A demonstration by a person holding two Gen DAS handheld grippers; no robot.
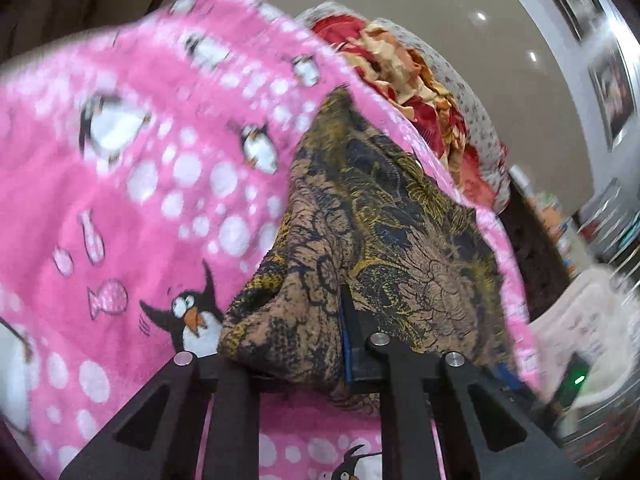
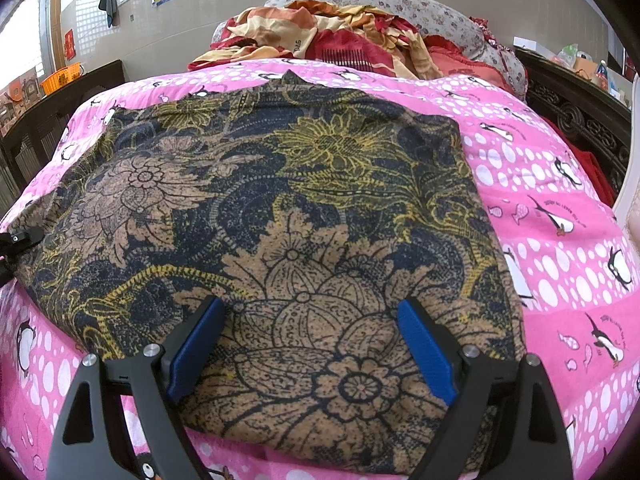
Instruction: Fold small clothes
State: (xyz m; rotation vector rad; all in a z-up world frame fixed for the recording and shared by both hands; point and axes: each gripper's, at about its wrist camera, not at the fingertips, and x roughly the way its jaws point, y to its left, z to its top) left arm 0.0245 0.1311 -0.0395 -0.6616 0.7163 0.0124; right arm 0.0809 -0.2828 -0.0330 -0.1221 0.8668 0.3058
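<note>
One thin pinch only: your left gripper [image 1: 344,344] clamps the floral garment [image 2: 280,208] at the bed's [image 2: 560,184] left edge, right gripper [image 2: 308,344] wide, empty, over its near hem. Lift now and the fabric likely slips or bunches.

A brown garment [image 2: 280,208] printed with dark blue and yellow flowers is seen spread nearly flat across the centre of the right wrist view; in the left wrist view its edge [image 1: 360,240] is bunched and lifted at centre frame
</note>
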